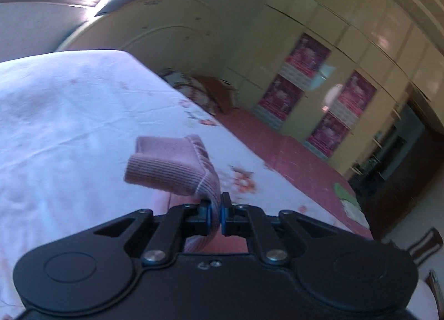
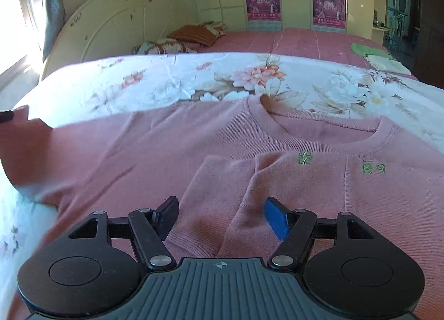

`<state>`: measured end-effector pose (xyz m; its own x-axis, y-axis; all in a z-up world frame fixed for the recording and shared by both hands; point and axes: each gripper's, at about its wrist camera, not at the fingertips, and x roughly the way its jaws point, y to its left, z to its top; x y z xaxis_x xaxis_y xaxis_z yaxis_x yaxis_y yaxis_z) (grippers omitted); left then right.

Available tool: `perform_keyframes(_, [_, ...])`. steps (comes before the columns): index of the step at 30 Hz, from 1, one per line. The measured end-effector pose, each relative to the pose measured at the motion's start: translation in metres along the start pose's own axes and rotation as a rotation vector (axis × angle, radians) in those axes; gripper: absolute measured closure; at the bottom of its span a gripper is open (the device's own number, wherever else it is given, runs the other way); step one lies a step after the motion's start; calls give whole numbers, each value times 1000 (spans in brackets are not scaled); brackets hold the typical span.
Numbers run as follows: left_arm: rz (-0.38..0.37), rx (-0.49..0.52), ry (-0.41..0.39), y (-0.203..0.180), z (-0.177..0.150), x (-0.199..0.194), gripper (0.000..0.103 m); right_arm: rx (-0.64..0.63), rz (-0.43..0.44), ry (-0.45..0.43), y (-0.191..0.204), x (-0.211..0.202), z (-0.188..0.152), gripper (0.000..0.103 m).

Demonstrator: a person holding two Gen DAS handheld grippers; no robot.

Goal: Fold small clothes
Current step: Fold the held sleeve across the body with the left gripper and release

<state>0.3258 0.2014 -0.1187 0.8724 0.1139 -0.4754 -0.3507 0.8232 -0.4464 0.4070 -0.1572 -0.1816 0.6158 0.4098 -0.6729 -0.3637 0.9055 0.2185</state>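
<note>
Floral sheet [image 2: 172,84], ribbed pink sweater [image 2: 138,153], clamped cuff [image 1: 172,167].

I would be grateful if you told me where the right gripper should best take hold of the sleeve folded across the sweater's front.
Probably at the ribbed cuff of the folded sleeve, which lies flat on the pink sweater just ahead of the open right gripper. Come from above and the near side, so one of the fingers slips under the cuff's free edge without catching the body layer.
</note>
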Motion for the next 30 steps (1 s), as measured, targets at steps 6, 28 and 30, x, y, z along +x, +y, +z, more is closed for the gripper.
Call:
perform_keyframes(6, [-273,151,209,-125,-68,20,97,78,-13,-47,-28,-33,4,34])
perform_keyframes(28, [-247,413,263,-156,-118,4,30,178,34,-54,-45,-66,-9,34])
perform_keyframes(30, [-124,369,258,-130,-106,11,29,140,54,-49,-29,-59,-3,34])
